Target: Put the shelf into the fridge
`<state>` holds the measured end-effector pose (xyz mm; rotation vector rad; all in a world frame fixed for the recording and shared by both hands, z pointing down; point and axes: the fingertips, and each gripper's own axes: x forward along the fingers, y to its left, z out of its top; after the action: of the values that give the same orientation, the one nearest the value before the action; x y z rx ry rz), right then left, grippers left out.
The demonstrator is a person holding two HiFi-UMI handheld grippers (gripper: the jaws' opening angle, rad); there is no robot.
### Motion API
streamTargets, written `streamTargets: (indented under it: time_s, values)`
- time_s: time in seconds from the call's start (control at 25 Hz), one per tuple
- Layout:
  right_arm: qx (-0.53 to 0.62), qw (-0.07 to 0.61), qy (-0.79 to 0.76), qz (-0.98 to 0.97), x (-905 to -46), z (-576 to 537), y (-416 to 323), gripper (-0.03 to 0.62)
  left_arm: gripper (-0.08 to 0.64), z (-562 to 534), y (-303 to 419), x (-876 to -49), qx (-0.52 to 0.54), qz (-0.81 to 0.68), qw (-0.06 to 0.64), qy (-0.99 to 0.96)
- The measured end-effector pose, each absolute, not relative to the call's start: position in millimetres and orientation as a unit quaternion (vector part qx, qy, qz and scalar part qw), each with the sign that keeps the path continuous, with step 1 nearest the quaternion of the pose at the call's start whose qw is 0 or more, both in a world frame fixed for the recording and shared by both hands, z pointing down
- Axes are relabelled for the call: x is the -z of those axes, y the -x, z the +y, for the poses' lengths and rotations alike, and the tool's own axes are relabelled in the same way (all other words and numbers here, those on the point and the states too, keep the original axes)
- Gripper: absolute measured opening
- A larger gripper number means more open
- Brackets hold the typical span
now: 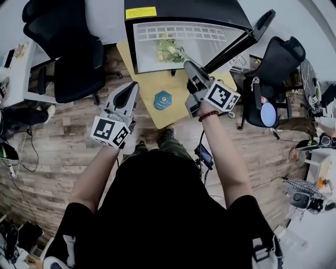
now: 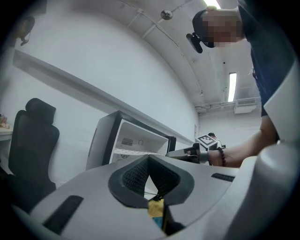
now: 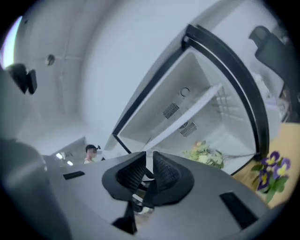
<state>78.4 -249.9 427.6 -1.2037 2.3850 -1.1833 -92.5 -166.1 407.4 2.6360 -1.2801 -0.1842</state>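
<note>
A small black fridge (image 1: 184, 13) stands on the floor with its door (image 1: 247, 39) swung open to the right. The white wire shelf (image 1: 178, 32) lies across the upper part of its white inside; in the right gripper view the shelf (image 3: 197, 110) is a thin white bar. Green vegetables (image 1: 170, 51) lie below it. My right gripper (image 1: 188, 65) is at the fridge's open front, its jaws together with only a thin slit and nothing in them. My left gripper (image 1: 129, 93) hangs left of the fridge and back from it, shut and empty.
A yellow mat (image 1: 157, 84) under the fridge carries a blue-green hexagonal thing (image 1: 162, 100). Black office chairs (image 1: 73, 52) stand at left, and another chair (image 1: 275, 68) at right. Purple flowers (image 3: 271, 171) show by the door. The floor is wood, with cables.
</note>
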Motion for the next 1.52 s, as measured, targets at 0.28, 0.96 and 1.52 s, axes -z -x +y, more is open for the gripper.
streamTargets:
  time_s: [0.28, 0.96, 1.52]
  values:
    - [0.203, -0.001, 0.48, 0.854, -398.0, -179.2, -101.2, 0.027, 0.018, -164.6, 67.4, -392.1, 0.079, -0.394, 0.091, -0.911]
    - [-0.049, -0.051, 0.567, 0.821, -359.6, -95.6, -109.4, 0.015, 0.018, -134.6, 59.0, -362.1, 0.076, -0.352, 0.031, -0.933]
    - [-0.059, -0.086, 0.572, 0.814, -375.2, -58.0, -91.2, 0.015, 0.018, -105.2, 75.9, -356.7, 0.084, -0.34, 0.028, -0.936]
